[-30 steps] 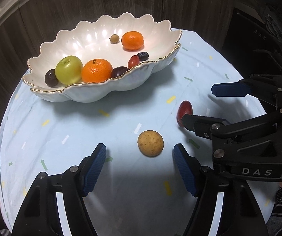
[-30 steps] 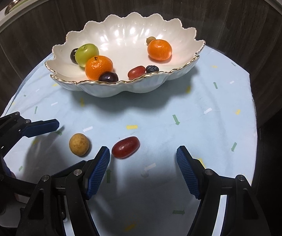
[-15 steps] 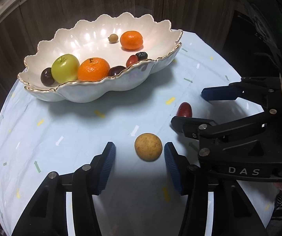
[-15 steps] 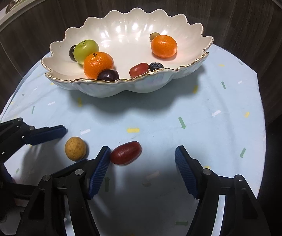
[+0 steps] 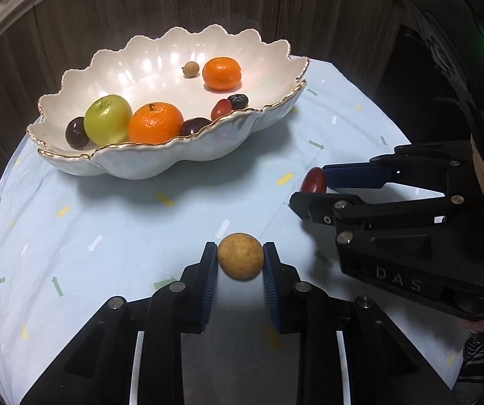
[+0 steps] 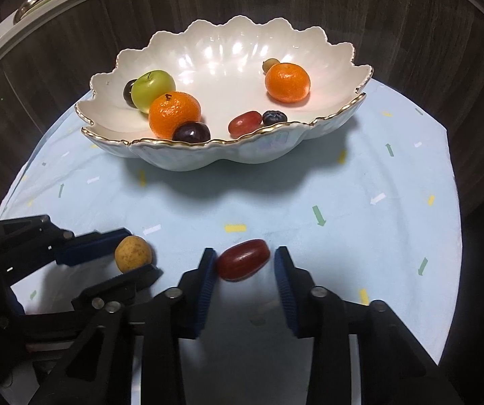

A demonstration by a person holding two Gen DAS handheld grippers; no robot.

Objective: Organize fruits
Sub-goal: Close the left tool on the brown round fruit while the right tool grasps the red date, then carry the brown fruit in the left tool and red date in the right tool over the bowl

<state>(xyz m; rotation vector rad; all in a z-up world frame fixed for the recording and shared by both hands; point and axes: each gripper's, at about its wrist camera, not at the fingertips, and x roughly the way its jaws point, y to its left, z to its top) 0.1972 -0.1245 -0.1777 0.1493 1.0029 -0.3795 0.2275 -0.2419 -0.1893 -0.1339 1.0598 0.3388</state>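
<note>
My left gripper (image 5: 240,263) is shut on a round tan fruit (image 5: 240,260) that rests on the blue cloth; it also shows in the right wrist view (image 6: 132,253). My right gripper (image 6: 243,265) straddles a red oval grape (image 6: 243,264): the left pad touches it, a small gap shows at the right pad. The grape also shows in the left wrist view (image 5: 313,181). The white scalloped bowl (image 6: 242,155) stands behind, holding two oranges (image 6: 173,113), a green apple (image 6: 153,89), dark plums, a red grape and a blueberry.
The round table with the light blue cloth (image 6: 360,209) ends close on the right and left. Dark wood panels stand behind the bowl. The two grippers sit side by side, the right one (image 5: 394,209) close to the left one's right finger.
My left gripper has closed from wide open onto the tan fruit. My right gripper has moved forward around the red grape and narrowed from wide open.
</note>
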